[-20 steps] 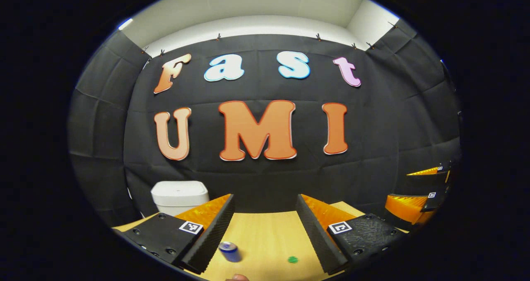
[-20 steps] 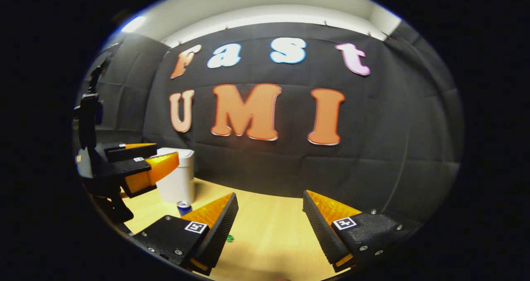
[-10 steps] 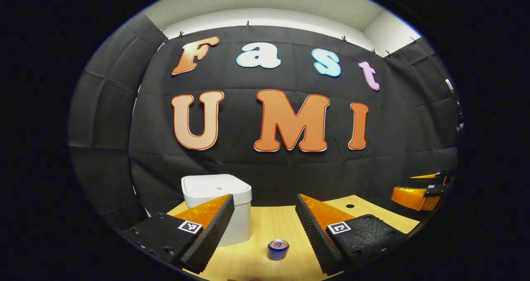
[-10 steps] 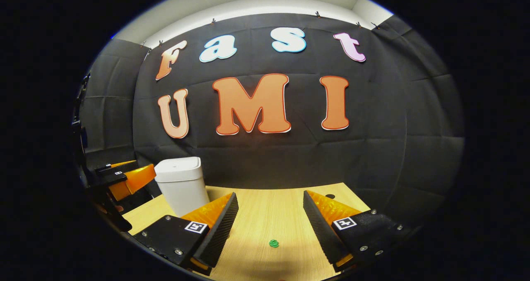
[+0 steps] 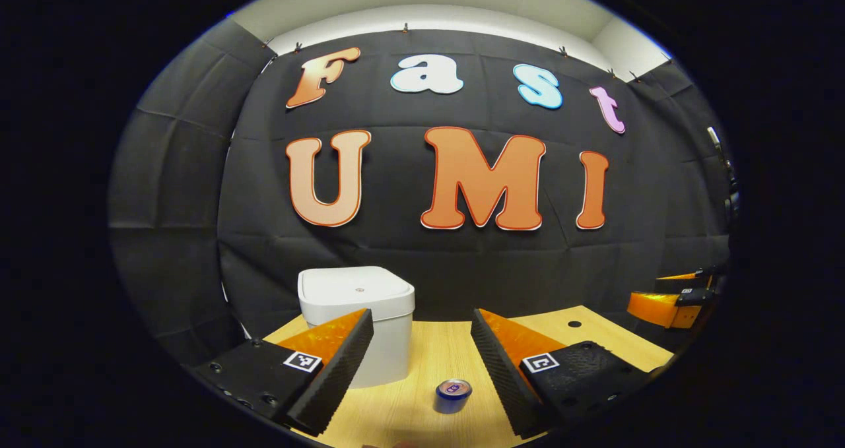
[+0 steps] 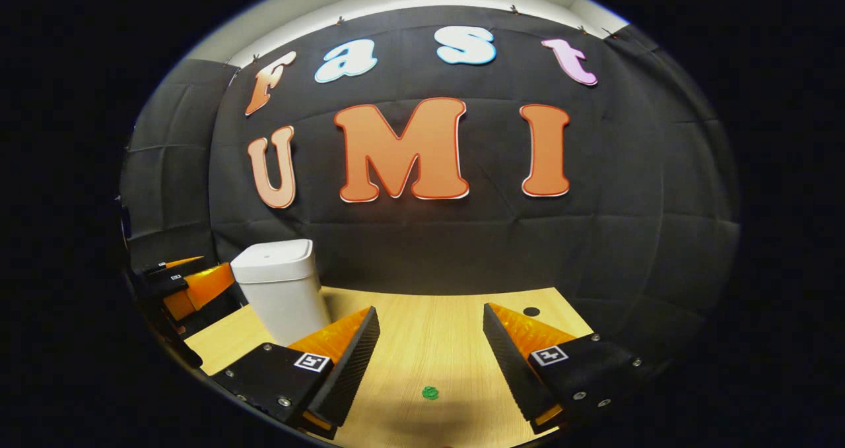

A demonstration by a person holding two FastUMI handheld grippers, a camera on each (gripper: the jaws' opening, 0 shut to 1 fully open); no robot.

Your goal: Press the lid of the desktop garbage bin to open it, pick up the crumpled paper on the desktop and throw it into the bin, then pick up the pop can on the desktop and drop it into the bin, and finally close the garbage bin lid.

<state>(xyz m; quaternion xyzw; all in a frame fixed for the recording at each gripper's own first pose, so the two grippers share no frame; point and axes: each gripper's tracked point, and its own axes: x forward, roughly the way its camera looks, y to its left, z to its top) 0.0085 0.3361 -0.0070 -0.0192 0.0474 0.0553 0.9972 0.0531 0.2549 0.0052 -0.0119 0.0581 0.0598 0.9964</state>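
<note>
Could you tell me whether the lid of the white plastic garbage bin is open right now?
No, the white plastic garbage bin has its flat lid lying closed on top.

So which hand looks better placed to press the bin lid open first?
Probably the left. In the left gripper view the closed white bin sits just beyond the left gripper. In the right gripper view it stands off to the side of the right gripper.

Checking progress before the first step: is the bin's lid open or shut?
Shut. The lid lies flat and flush on the white bin in both views, with no gap showing.
</note>
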